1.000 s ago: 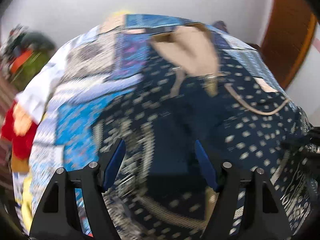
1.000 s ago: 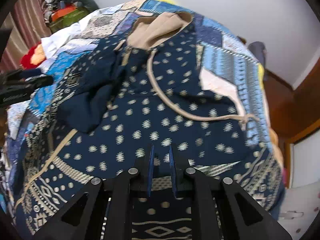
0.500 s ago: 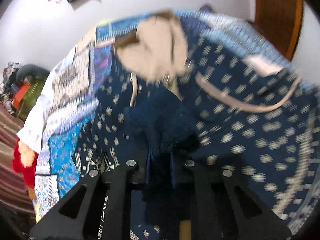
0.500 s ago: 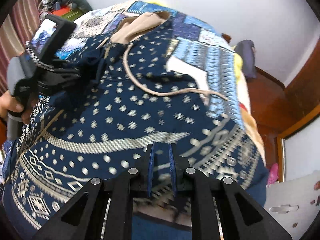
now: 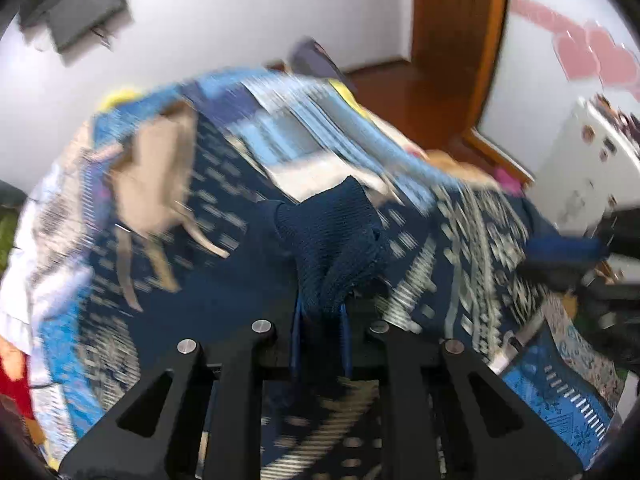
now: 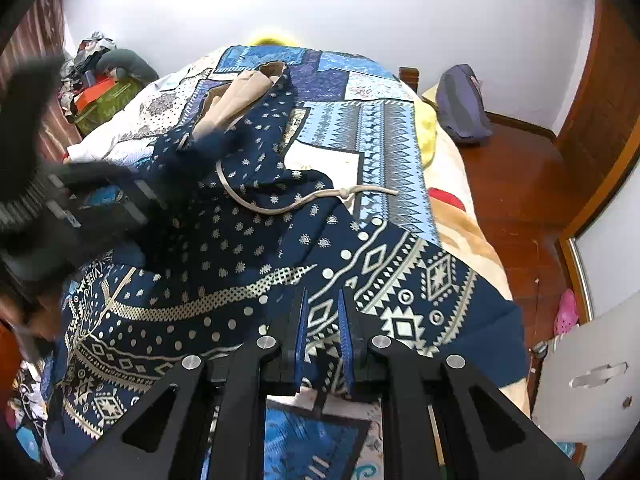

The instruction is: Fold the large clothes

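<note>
Navy patterned hoodie (image 6: 256, 248) spread on bed, tan hood lining.

white walls (image 6: 400, 8), wooden floor (image 6: 516, 184), quilted bed (image 6: 384, 128).

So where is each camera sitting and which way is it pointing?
Left wrist: on the left gripper, looking across the bed toward the door; its fingers pinch a navy cuff.
Right wrist: on the right gripper, looking up the bed to the wall; its fingers clamp the hem.
Shared: the navy patterned hoodie, tan hood, patchwork quilt.
</note>
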Action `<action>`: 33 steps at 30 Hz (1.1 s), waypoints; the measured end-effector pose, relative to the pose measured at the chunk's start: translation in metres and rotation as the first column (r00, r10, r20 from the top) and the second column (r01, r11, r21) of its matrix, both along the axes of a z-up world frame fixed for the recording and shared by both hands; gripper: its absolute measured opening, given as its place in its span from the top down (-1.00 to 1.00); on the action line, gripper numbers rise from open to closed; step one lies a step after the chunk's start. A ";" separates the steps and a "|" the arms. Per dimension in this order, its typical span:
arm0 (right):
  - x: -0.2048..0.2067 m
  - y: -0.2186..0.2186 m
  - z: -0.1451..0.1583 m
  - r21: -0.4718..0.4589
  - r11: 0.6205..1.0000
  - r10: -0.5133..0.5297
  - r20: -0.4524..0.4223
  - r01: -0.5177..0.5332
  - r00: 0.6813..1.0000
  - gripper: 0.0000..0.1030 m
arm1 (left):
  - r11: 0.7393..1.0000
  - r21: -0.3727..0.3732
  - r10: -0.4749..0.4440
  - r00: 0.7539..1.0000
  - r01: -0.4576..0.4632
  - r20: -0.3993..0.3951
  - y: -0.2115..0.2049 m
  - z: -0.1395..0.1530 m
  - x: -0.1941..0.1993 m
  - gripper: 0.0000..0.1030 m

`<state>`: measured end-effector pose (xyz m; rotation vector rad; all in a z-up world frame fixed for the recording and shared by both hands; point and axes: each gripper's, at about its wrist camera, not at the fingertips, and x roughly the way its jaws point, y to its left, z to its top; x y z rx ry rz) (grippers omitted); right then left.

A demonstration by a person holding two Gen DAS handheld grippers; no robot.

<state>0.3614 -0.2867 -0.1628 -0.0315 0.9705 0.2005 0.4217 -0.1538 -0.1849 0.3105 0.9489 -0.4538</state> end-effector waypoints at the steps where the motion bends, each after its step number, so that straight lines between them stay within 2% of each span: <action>1: -0.002 -0.002 0.001 -0.009 1.000 0.000 0.004 0.000 1.000 0.79 | 1.000 0.006 -0.011 1.000 0.011 -0.020 -0.006 -0.007 -0.002 0.70; 6: -0.011 -0.008 0.005 -0.041 0.999 -0.012 0.011 0.012 1.000 0.79 | 0.999 0.033 -0.034 0.996 0.036 -0.080 -0.023 -0.036 -0.011 0.67; 9: -0.008 -0.009 0.003 -0.039 0.999 -0.024 -0.005 0.024 1.000 0.79 | 0.998 0.037 -0.055 0.994 0.059 -0.095 -0.023 -0.034 -0.013 0.23; 10: -0.005 -0.008 0.003 -0.033 0.999 -0.025 -0.011 0.024 1.000 0.79 | 0.998 0.034 -0.057 0.994 0.060 -0.096 -0.021 -0.031 -0.015 -0.03; 11: -0.003 -0.007 0.003 -0.021 1.000 -0.023 -0.014 0.023 1.000 0.79 | 0.998 0.030 -0.054 0.995 0.057 -0.087 -0.017 -0.024 -0.021 -0.20; 15: 0.008 0.009 0.011 0.004 1.000 0.001 0.000 -0.001 1.000 0.79 | 0.999 -0.029 -0.019 1.000 0.019 0.000 0.024 0.010 -0.032 -0.38; 17: 0.014 0.023 0.017 0.007 1.000 0.021 0.021 -0.021 1.000 0.79 | 0.998 -0.062 0.030 0.999 -0.027 0.038 0.055 0.025 -0.034 -0.57; 19: 0.023 0.040 0.022 0.012 0.998 0.054 0.034 -0.055 0.998 0.79 | 0.993 -0.062 0.105 0.992 -0.100 0.073 0.092 0.033 -0.033 -0.71; 20: 0.027 0.048 0.022 0.013 0.997 0.072 0.038 -0.072 0.997 0.79 | 0.990 -0.046 0.138 0.987 -0.134 0.086 0.105 0.032 -0.029 -0.71; 22: 0.035 0.069 0.022 0.005 0.994 0.110 0.038 -0.111 0.993 0.79 | 0.975 0.013 0.218 0.971 -0.220 0.099 0.137 0.024 -0.021 -0.71; 25: 0.048 0.108 0.010 -0.022 0.984 0.178 0.016 -0.177 0.984 0.79 | 0.928 0.110 0.351 0.934 -0.356 0.065 0.192 -0.007 -0.005 -0.71; 28: 0.059 0.141 -0.015 -0.052 0.970 0.237 -0.040 -0.239 0.971 0.79 | 0.894 0.165 0.423 0.906 -0.417 -0.004 0.231 -0.043 0.000 -0.71; 33: 0.077 0.176 -0.079 -0.186 0.939 0.258 -0.182 -0.291 0.949 0.79 | 0.868 0.224 0.472 0.876 -0.443 -0.096 0.254 -0.096 0.006 -0.72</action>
